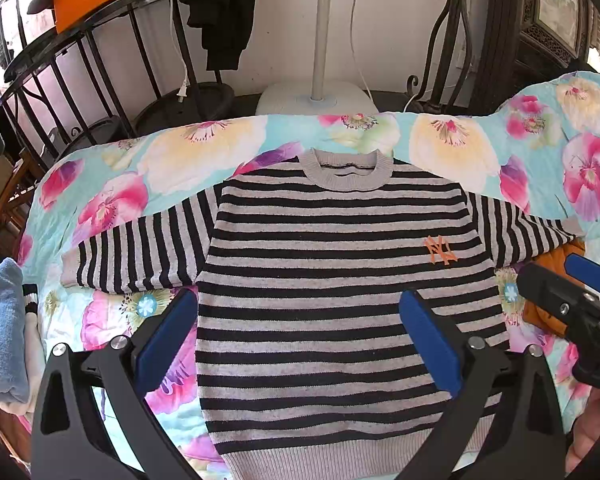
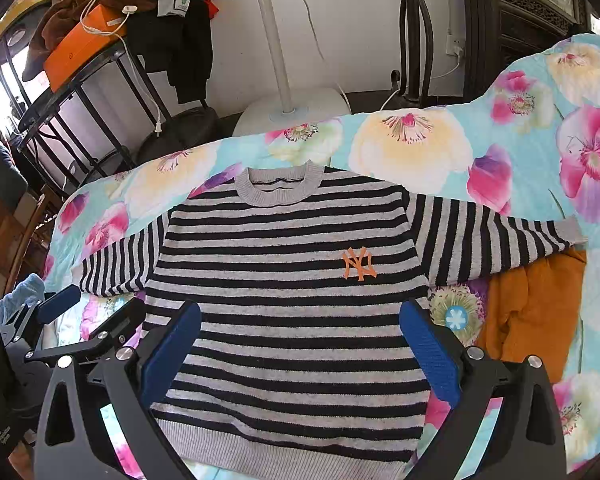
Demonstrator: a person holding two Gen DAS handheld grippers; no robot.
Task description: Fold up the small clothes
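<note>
A small black-and-grey striped sweater (image 1: 320, 280) with an orange NY logo lies flat and face up on the floral bedspread (image 1: 220, 148), sleeves spread to both sides. It also shows in the right wrist view (image 2: 284, 288). My left gripper (image 1: 300, 320) is open and empty, hovering above the sweater's lower body. My right gripper (image 2: 300, 332) is open and empty above the same area. The right gripper shows at the right edge of the left wrist view (image 1: 572, 292). The left gripper shows at the left edge of the right wrist view (image 2: 80, 312).
An orange garment (image 2: 536, 312) lies under the sweater's right sleeve. Folded blue cloth (image 1: 2, 328) sits at the bed's left edge. Beyond the bed are a black metal rack (image 1: 100, 64) with an orange box, a white fan base (image 1: 316, 100) and dark carved furniture (image 1: 548, 20).
</note>
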